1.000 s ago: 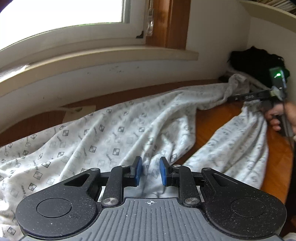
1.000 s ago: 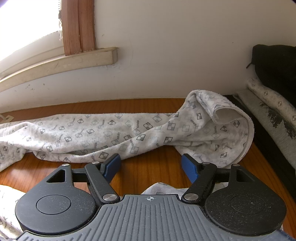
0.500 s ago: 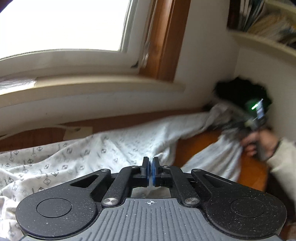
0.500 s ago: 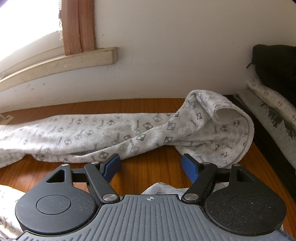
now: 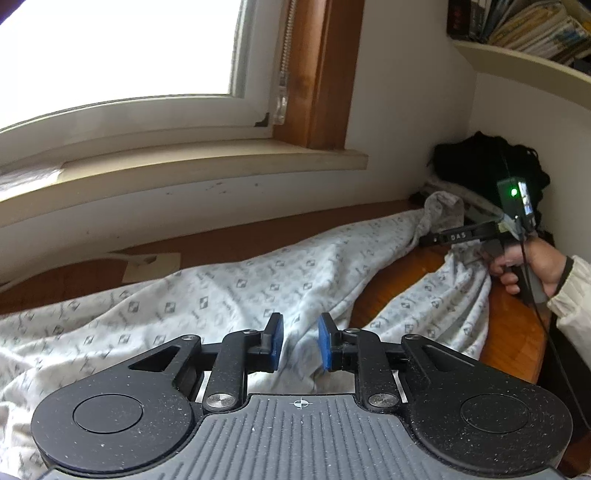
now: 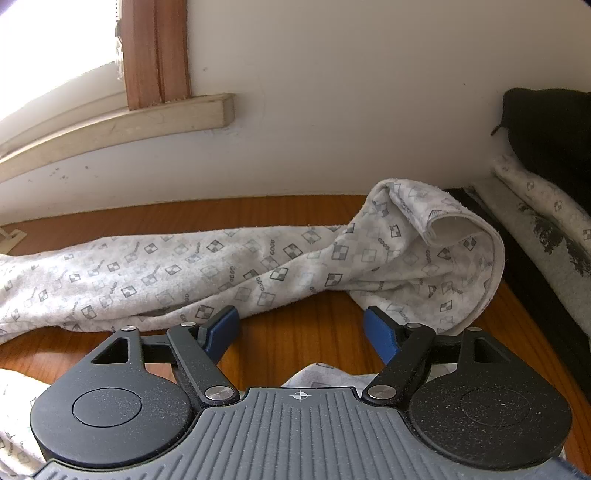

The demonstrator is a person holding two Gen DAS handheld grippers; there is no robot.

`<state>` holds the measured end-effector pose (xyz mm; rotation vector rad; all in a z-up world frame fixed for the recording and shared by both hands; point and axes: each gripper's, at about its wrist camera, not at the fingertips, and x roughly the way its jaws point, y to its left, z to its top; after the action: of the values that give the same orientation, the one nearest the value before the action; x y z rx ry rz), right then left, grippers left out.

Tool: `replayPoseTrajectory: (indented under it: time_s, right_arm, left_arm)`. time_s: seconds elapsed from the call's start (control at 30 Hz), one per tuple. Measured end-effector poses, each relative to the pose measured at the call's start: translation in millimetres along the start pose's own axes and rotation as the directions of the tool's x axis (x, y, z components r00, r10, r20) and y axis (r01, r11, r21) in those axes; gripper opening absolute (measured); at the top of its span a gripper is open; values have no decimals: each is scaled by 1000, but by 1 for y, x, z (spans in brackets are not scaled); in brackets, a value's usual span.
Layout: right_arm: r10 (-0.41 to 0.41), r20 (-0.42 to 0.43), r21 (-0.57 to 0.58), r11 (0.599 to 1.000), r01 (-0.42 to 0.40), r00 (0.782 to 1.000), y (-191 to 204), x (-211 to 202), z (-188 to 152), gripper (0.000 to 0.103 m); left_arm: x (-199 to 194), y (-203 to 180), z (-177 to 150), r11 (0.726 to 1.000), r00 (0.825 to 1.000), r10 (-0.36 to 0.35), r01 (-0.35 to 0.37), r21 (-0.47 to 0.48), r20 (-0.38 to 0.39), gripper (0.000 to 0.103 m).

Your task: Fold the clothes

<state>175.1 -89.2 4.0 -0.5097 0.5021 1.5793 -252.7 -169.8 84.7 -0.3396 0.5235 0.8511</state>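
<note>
A white garment with a grey square print lies stretched out and rumpled across the wooden table; its far leg runs along the wall in the right wrist view. My left gripper is open a little way, just above the cloth, holding nothing. My right gripper is wide open over bare wood between two parts of the garment; it shows in the left wrist view at the far right, held by a hand.
A wooden table stands against a white wall under a window sill. Folded clothes, with a black one on top, are stacked at the right corner. A shelf of books hangs above.
My left gripper shut on the cloth half a second ago and has opened again; its view has tilted up. The right gripper has not moved and stays open.
</note>
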Motion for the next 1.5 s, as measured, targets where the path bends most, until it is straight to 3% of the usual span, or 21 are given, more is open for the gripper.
replayPoseTrajectory:
  time_s: [0.03, 0.07, 0.13, 0.2, 0.23, 0.47, 0.57, 0.63, 0.67, 0.73, 0.9, 0.97, 1.03, 1.1, 1.27, 1.4, 1.47, 1.5]
  right_arm:
    - [1, 0, 1, 1000, -1, 1000, 0, 0, 0, 74]
    - [1, 0, 1, 1000, -1, 1000, 0, 0, 0, 74]
    - [2, 0, 2, 1000, -2, 1000, -1, -1, 0, 75]
    - [3, 0, 3, 1000, -3, 1000, -2, -1, 1, 75]
    - [4, 0, 3, 1000, -4, 1000, -2, -2, 2, 75]
    - [3, 5, 21, 1000, -3, 1000, -5, -5, 4, 74]
    - [30, 37, 82, 996, -33, 999, -15, -11, 2, 67]
    - [57, 55, 130, 990, -64, 997, -23, -16, 0, 47]
    - [65, 64, 156, 985, -75, 996, -28, -19, 1, 44]
    - [55, 79, 182, 981, -69, 995, -35, -22, 5, 44]
    - [-92, 64, 148, 986, 82, 994, -54, -19, 23, 54]
    - [-149, 69, 111, 984, 141, 986, -59, -18, 28, 56]
    - [-219, 87, 49, 975, 216, 972, -58, -19, 32, 64]
    - [-238, 94, 25, 971, 237, 967, -62, -23, 36, 66]
    - [-238, 110, 27, 971, 236, 965, -74, -33, 40, 67]
    - [-163, 50, -8, 987, 163, 985, -78, -25, 40, 67]
    - [-137, 17, -37, 990, 138, 990, -80, -14, 40, 65]
    - [-123, 0, -49, 991, 123, 992, -80, -9, 41, 54]
  left_arm:
    - [3, -1, 1, 1000, 1000, 1, -1, 5, -4, 36]
    - [7, -2, 1, 1000, 1000, 3, -3, 11, -9, 41]
    - [14, -4, 2, 1000, 1000, 2, -1, 23, -20, 40]
    - [20, -3, 1, 999, 1000, -9, 10, 35, -28, 22]
    - [22, -1, 1, 999, 1000, -6, 7, 38, -21, 7]
    - [19, 33, 8, 999, 998, -14, 17, -46, 58, 6]
    - [25, 42, 6, 998, 998, -22, 25, -58, 57, 6]
    - [30, 49, 2, 996, 998, -25, 29, -80, 58, 6]
    - [32, 53, 1, 995, 998, -28, 34, -96, 62, 6]
    - [35, 62, -1, 990, 997, -48, 56, -129, 64, 6]
    - [38, 75, -4, 976, 993, -95, 106, -188, 66, 6]
    - [38, 74, -4, 976, 993, -96, 107, -189, 65, 6]
    - [38, 74, -4, 977, 994, -96, 106, -185, 61, 6]
    - [39, 73, -4, 977, 994, -96, 105, -185, 58, 6]
    - [40, 76, -5, 973, 994, -98, 107, -203, 52, 6]
    - [40, 75, -4, 975, 994, -98, 105, -197, 45, 6]
    - [40, 75, -4, 976, 994, -97, 103, -193, 44, 6]
    - [40, 74, -4, 976, 994, -97, 104, -192, 44, 6]
